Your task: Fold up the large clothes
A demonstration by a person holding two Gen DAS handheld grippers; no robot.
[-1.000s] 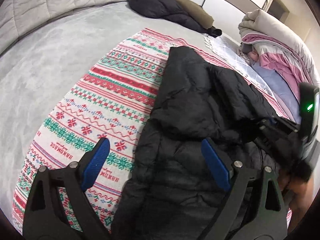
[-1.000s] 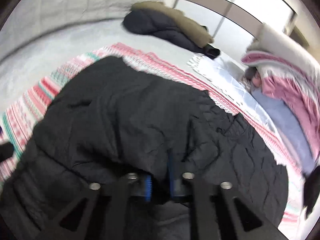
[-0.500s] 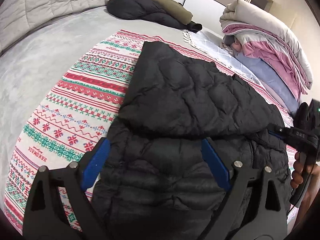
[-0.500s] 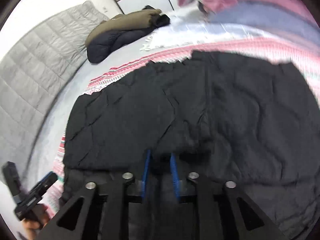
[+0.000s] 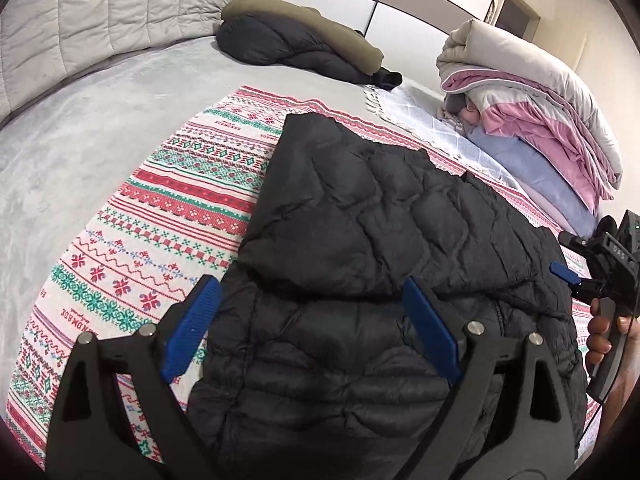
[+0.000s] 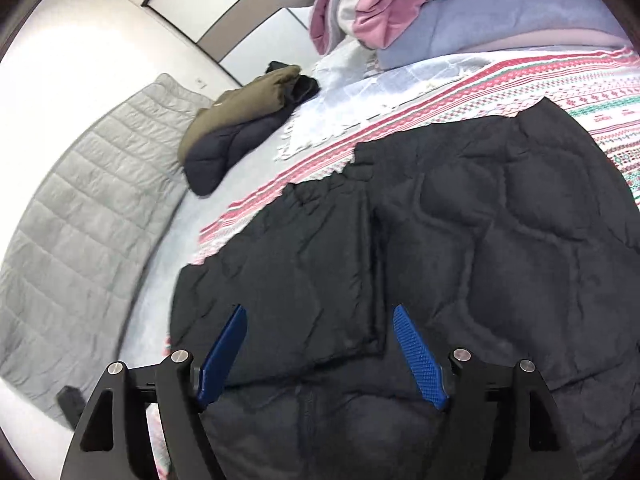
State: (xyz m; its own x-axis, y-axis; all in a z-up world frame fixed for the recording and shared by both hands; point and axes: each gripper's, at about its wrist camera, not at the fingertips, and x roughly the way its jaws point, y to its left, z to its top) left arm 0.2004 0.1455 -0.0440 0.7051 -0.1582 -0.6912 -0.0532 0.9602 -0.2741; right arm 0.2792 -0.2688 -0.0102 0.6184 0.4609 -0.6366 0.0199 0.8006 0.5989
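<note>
A black quilted puffer jacket [image 5: 372, 248] lies on a red, green and white patterned blanket [image 5: 168, 208] on the bed, its far half folded over the near half. My left gripper [image 5: 310, 328] is open and empty above the jacket's near left part. My right gripper [image 6: 320, 354] is open and empty just above the folded edge of the jacket [image 6: 460, 248]. The right gripper also shows at the right edge of the left wrist view [image 5: 600, 276], held in a hand.
A folded olive and dark navy coat [image 5: 296, 40] lies at the far side of the grey bed [image 5: 80, 120]. A stack of folded pink, blue and beige bedding [image 5: 532, 112] sits at the right. A grey quilted headboard [image 6: 80, 216] borders the bed.
My right gripper has opened and let go of the jacket's folded half, which now lies flat over the lower half. My left gripper stayed open and pulled back a little.
</note>
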